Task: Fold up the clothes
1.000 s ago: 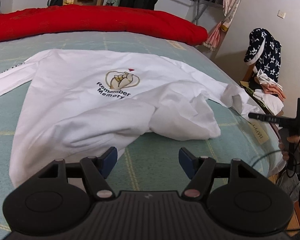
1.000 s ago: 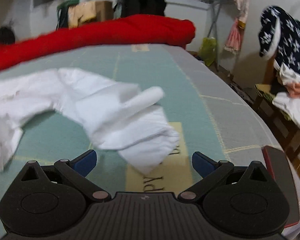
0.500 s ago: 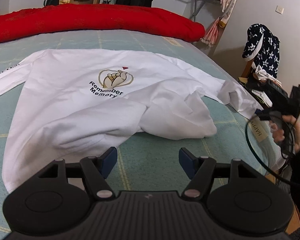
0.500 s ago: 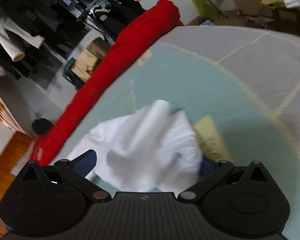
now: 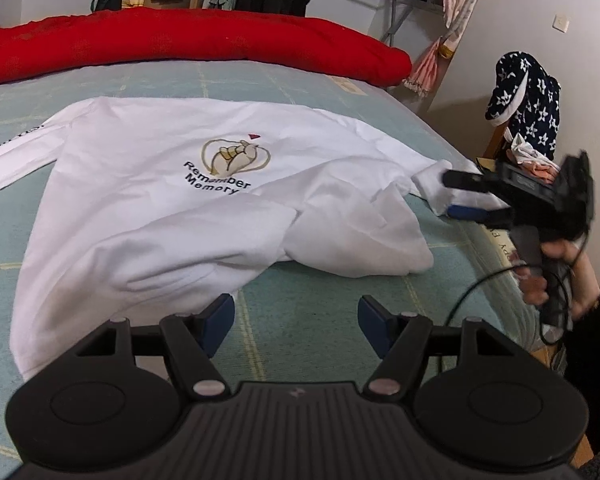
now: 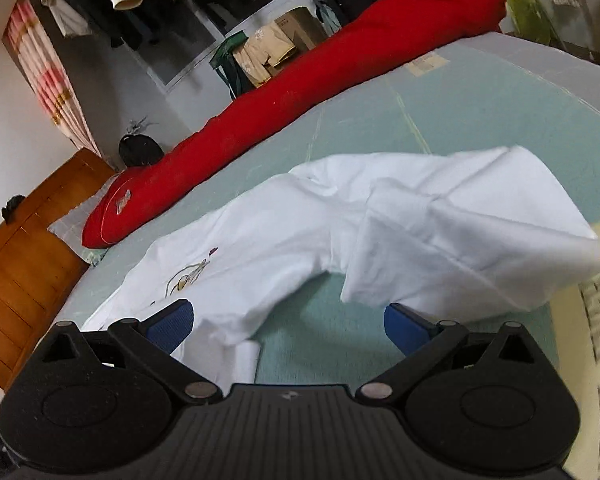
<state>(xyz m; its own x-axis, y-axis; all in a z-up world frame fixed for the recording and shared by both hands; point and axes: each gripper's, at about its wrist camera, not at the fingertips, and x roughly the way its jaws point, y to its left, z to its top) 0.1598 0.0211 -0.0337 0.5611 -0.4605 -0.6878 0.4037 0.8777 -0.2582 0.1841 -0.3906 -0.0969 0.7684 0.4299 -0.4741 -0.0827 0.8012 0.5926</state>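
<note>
so, starting close in: the left gripper [image 5: 294, 322] hangs over bare bed cover [image 5: 320, 300] with its jaws apart and nothing in them, same spot as a second ago. just ahead of it lies the white sweatshirt [image 5: 160, 200], print side up, hem bunched. further off to its right, the right gripper [image 5: 454, 196] has swung in from beside the bed and now has its open jaws either side of the sleeve end [image 5: 432, 184], not pinching yet. guessing a sleeve fold comes next. red duvet [image 5: 180, 44] sits way at the back.
</note>
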